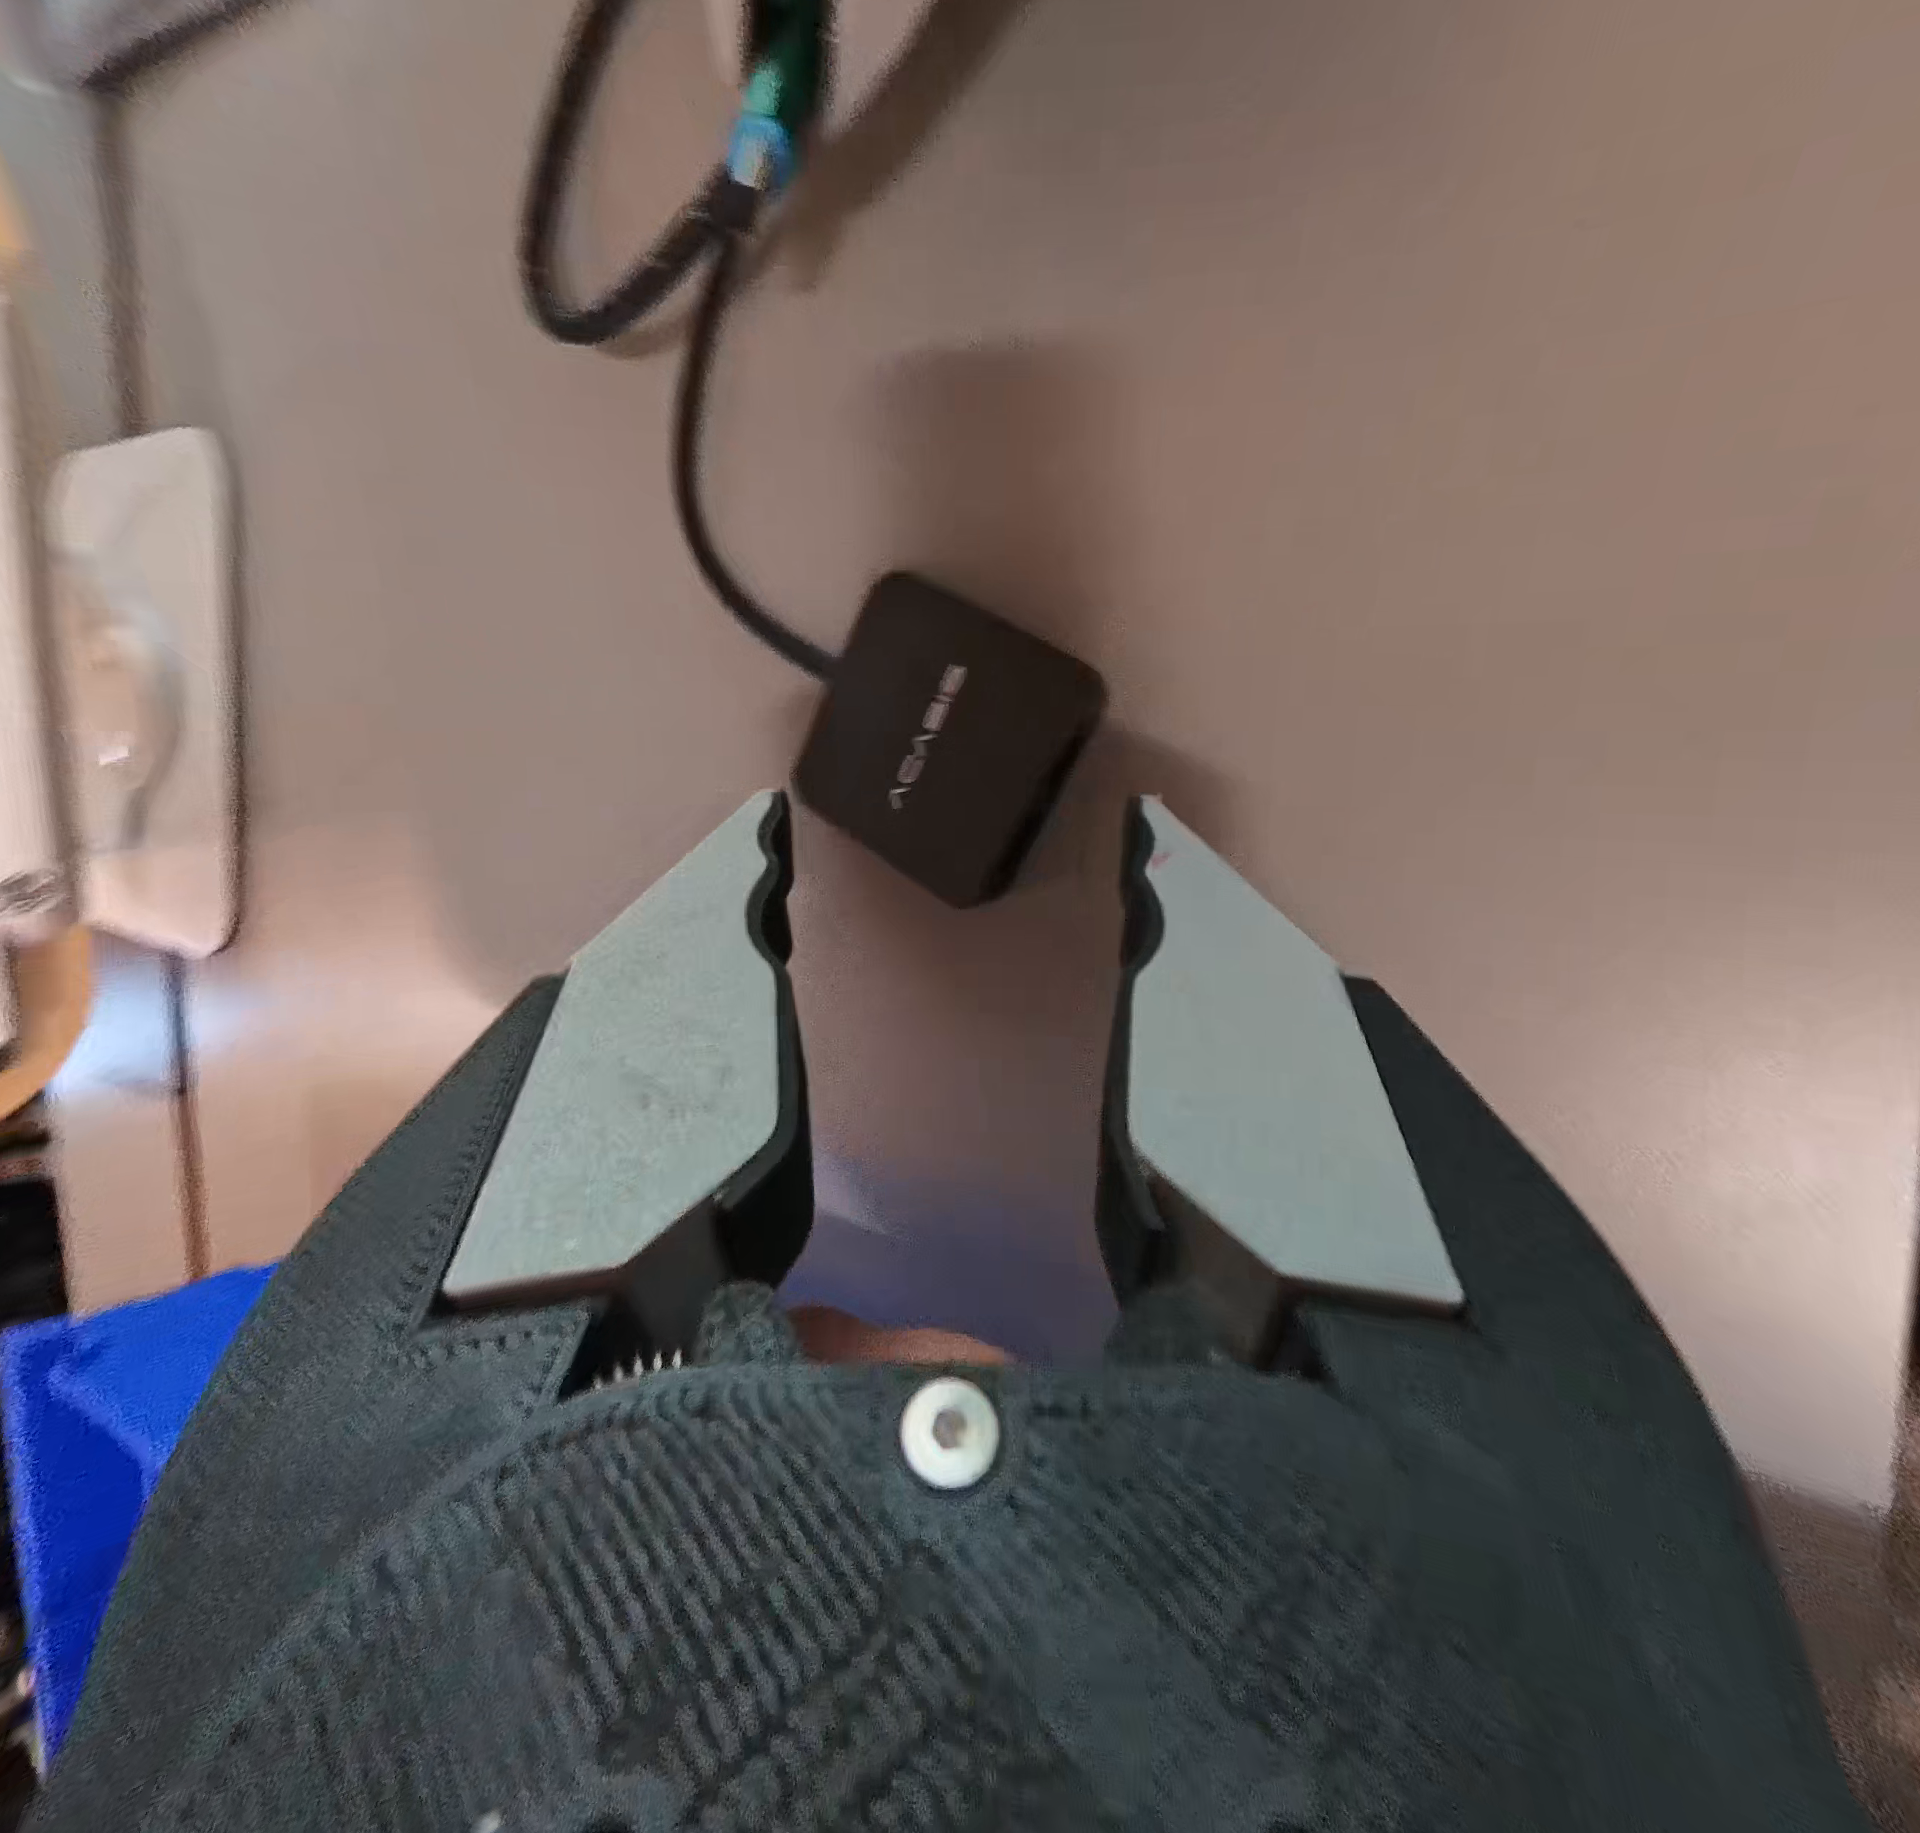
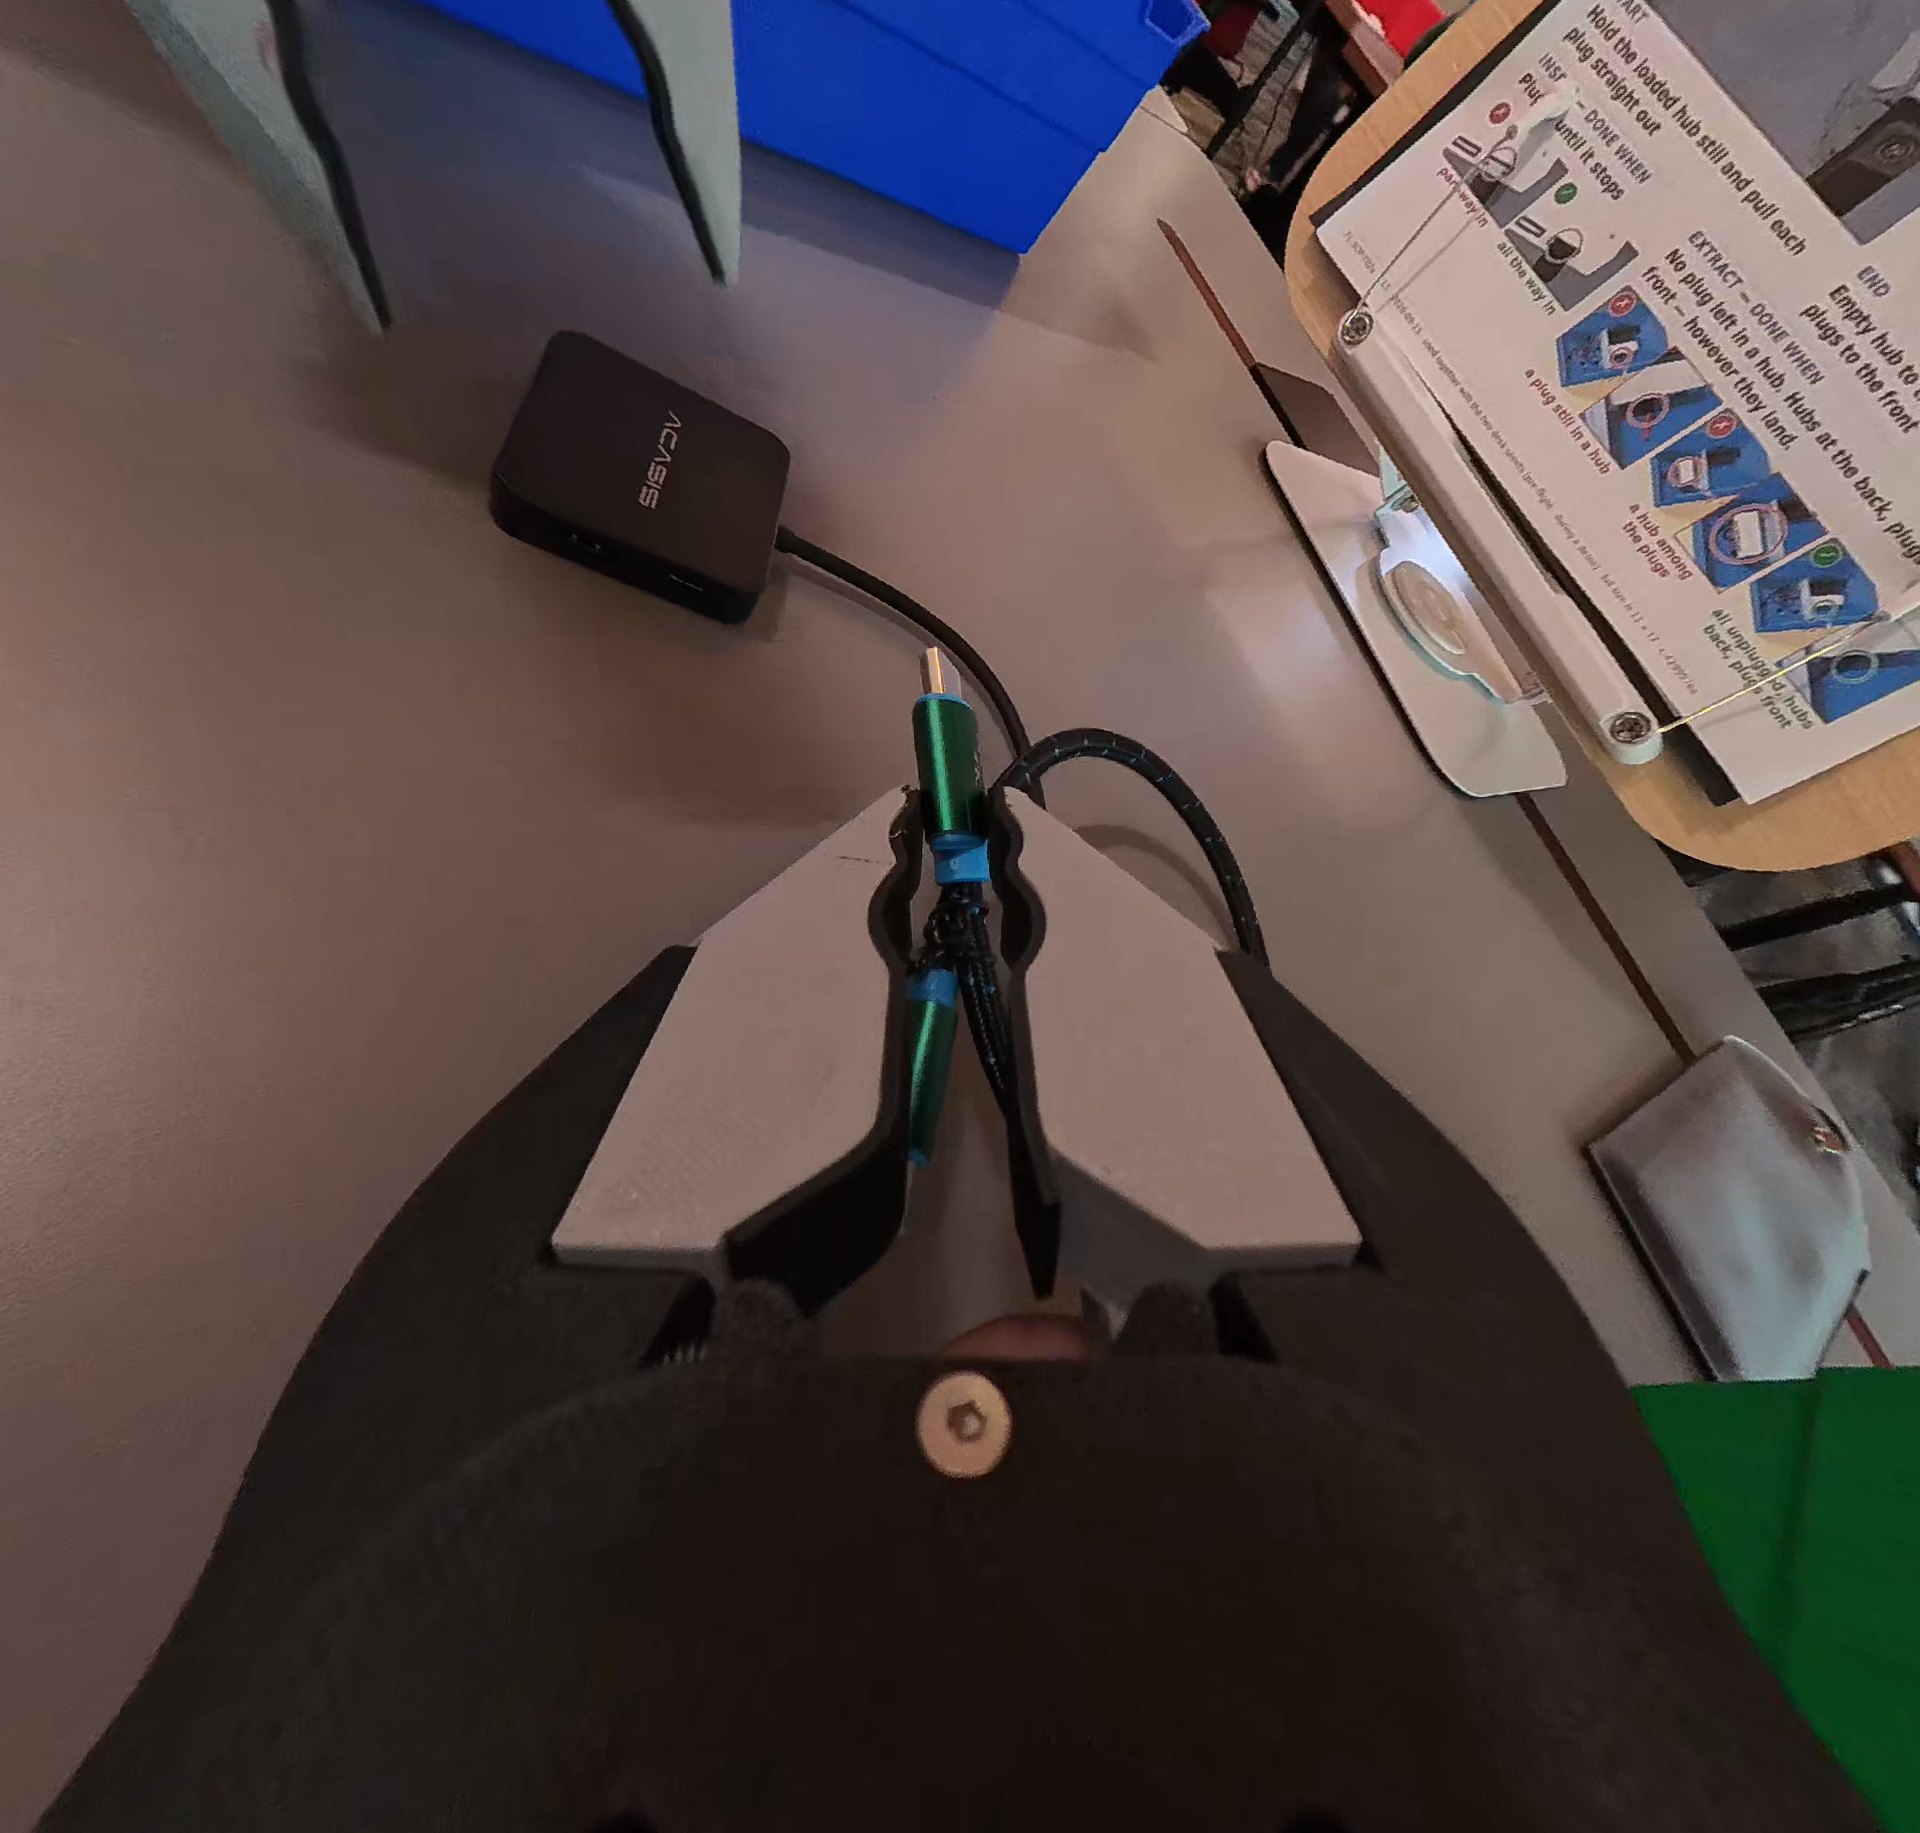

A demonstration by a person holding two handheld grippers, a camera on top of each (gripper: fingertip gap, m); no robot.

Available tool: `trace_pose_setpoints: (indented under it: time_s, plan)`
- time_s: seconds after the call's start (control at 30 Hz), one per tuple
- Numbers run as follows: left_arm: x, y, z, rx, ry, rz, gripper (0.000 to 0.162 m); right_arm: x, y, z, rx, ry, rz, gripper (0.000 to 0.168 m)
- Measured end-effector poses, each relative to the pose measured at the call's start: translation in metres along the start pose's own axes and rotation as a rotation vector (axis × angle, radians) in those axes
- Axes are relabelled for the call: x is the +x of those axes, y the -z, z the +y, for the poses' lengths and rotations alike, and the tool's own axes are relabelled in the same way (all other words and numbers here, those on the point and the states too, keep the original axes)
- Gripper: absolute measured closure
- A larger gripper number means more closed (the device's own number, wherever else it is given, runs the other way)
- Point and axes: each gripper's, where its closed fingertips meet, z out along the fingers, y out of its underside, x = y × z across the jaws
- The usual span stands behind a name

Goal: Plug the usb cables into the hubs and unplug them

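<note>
A small black square hub (image 1: 948,739) with a black cable lies on the grey-brown table; it also shows in the right wrist view (image 2: 642,474). My left gripper (image 1: 956,817) is open, its tips just short of the hub, one on each side of its near corner. It shows at the top left of the right wrist view (image 2: 551,277). My right gripper (image 2: 951,807) is shut on a green plug (image 2: 945,765) of a black-blue braided cable (image 2: 1174,796); the metal tip points toward the hub. A second green plug (image 2: 925,1066) hangs between the fingers. In the left wrist view the plug (image 1: 774,90) shows blurred at the top.
Blue bins (image 2: 904,69) stand behind the hub; one corner shows in the left wrist view (image 1: 94,1451). A wooden board with a printed instruction sheet (image 2: 1683,308) hangs over the table's right side, above a white stand (image 2: 1423,620). A green patch (image 2: 1808,1575) shows at lower right. Some 12 cm of space lies between my two pairs of fingers.
</note>
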Motion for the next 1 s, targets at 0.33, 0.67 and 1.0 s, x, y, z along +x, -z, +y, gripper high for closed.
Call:
trace_pose_setpoints:
  time_s: [0.33, 0.67, 1.0]
  plan:
    - [-0.005, -0.033, 0.011, -0.249, -0.151, 0.251, 0.087, -0.009, 0.006, -0.003, 0.033, -0.019, -0.06, 0.159]
    - [0.002, -0.046, 0.002, -0.182, -0.019, 0.492, 0.092, -0.021, 0.008, -0.006, 0.038, 0.019, -0.102, 0.159]
    - [-0.008, -0.015, -0.011, 0.0, -0.01, 0.39, 0.096, -0.03, -0.001, 0.01, -0.048, 0.109, -0.109, 0.154]
